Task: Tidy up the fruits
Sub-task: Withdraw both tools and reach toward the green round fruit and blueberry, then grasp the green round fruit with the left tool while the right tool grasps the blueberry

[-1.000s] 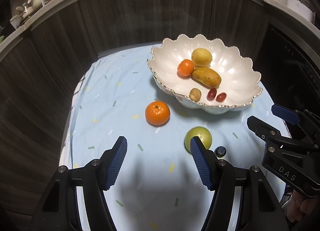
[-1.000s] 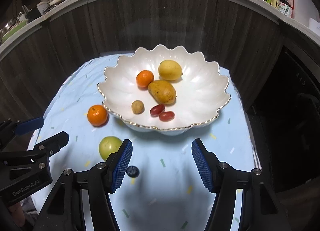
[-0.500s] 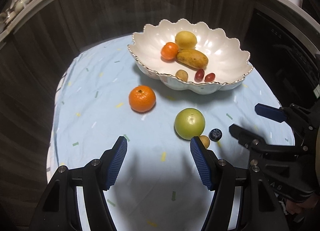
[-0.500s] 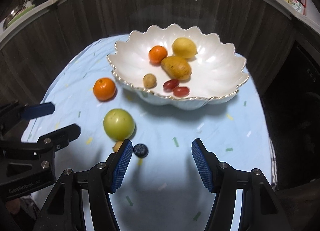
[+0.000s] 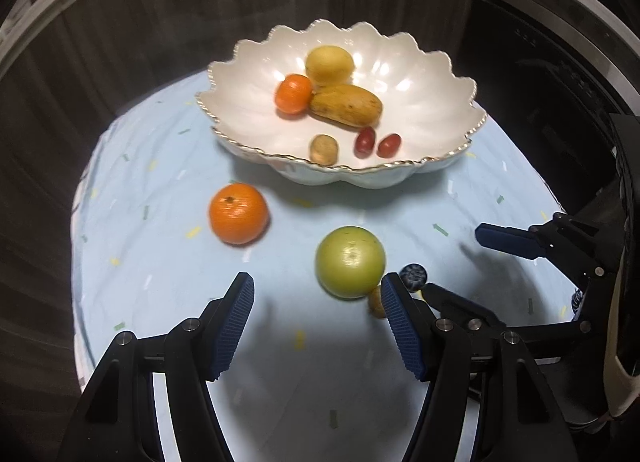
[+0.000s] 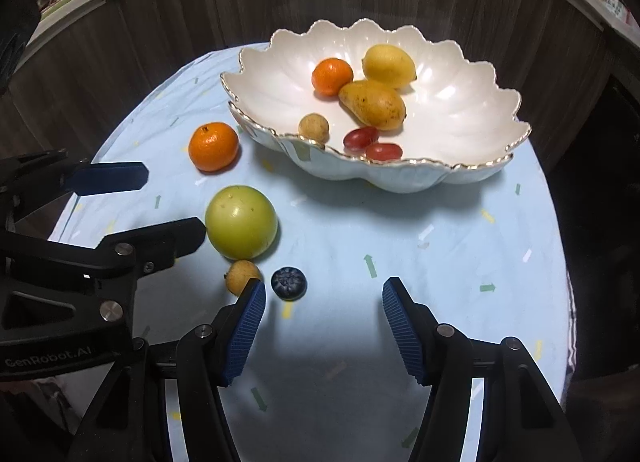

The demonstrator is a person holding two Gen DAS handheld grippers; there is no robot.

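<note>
Fruits (image 6: 241, 222) (loose), pale blue tablecloth (image 6: 440, 262), dark cabinets (image 6: 168, 22)

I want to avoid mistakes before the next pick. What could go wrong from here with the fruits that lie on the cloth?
1. The blueberry, the small yellow fruit and the green fruit lie close together; the open right gripper may nudge a neighbour, and round fruit may roll.
2. The left gripper is open beside the same green fruit, so the two grippers may collide.
3. The blueberry is small and might be squashed.
</note>
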